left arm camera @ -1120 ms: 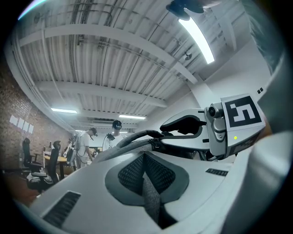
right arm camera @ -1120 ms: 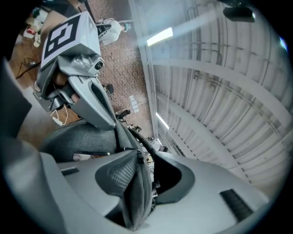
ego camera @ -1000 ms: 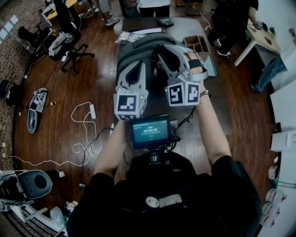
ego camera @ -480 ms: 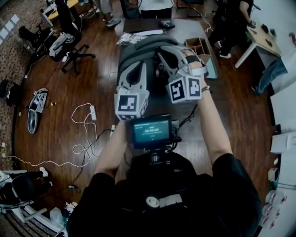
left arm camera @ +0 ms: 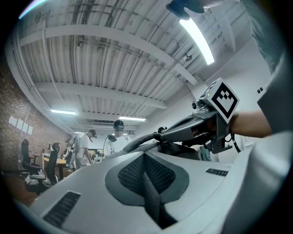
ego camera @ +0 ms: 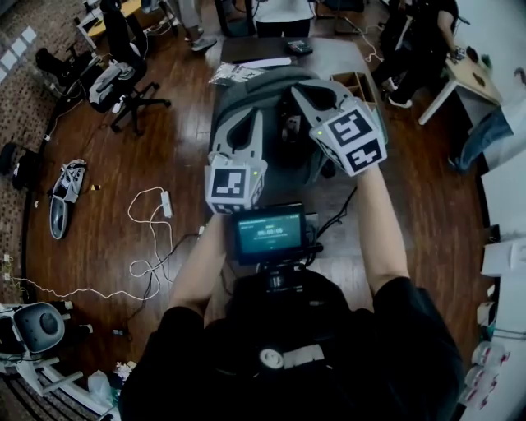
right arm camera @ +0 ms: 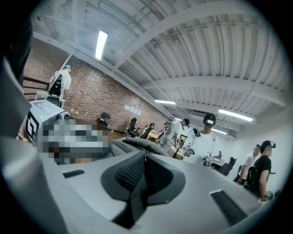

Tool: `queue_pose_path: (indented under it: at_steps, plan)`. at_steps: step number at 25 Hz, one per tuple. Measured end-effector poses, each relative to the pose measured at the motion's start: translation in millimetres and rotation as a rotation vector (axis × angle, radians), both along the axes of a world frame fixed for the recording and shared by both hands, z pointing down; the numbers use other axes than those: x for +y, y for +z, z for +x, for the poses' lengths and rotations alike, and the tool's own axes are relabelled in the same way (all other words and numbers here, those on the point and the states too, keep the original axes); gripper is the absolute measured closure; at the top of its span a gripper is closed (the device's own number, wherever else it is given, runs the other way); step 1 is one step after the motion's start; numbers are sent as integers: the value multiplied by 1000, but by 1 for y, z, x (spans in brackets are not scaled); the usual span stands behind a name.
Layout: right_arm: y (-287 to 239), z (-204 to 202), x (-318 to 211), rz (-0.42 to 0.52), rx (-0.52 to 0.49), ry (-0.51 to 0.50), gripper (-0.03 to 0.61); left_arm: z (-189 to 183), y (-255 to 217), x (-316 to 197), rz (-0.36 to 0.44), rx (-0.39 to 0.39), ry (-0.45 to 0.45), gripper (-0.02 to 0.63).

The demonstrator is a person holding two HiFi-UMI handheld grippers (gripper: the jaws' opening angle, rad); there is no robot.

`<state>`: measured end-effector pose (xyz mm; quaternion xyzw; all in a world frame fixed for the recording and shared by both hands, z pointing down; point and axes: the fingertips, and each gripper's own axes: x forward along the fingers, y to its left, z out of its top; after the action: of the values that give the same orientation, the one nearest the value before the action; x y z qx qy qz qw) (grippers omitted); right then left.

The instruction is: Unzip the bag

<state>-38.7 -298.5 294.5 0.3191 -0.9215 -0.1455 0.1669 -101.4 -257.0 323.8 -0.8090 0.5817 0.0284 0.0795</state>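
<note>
A grey backpack (ego camera: 265, 82) lies on the table. My left gripper (ego camera: 249, 116) rests on its left side. In the left gripper view its jaws (left arm camera: 144, 154) are shut, and I see nothing between the pads. My right gripper (ego camera: 298, 90) reaches onto the bag's top from the right, and its jaws are closing. The left gripper view shows the right gripper's tips (left arm camera: 159, 134) meeting on the end of a dark curved band (left arm camera: 135, 142) at the bag's top. I cannot tell whether that is the zip pull. In the right gripper view the jaws (right arm camera: 144, 153) look pressed together.
The grey table (ego camera: 333, 53) also holds a cardboard box (ego camera: 355, 82), papers (ego camera: 234, 72) and a dark device (ego camera: 297, 47). An office chair (ego camera: 123, 78) and loose cables (ego camera: 148, 238) are on the wooden floor at left. People stand beyond the table's far end (ego camera: 275, 12).
My right gripper has swung farther away and to the right, and its marker cube has tilted. The left gripper has stayed in place on the bag.
</note>
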Motion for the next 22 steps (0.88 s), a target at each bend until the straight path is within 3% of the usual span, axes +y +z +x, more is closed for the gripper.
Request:
queue_pose_path:
  at_steps: [4,10,13,17,20,22]
  plan:
    - [-3,2,5,-53,26,23,553,0,-2,0,3,0,-1,618]
    - [-1,13,0,-221,-64,36,551,2,-2,1,0,-10,12,620]
    - [-3,20,-2,-257,-89,58,551,2,-4,0,-2,-13,16,620]
    - [-2,6,18,-259,-89,-3,551,2,-10,12,6,26,48,620]
    - [-2,0,15,-226,-71,-2,551,10,-18,7,25,-39,71,618]
    - [-1,-2,14,-217,-62,-2,551,21,-23,5,49,-144,89,609]
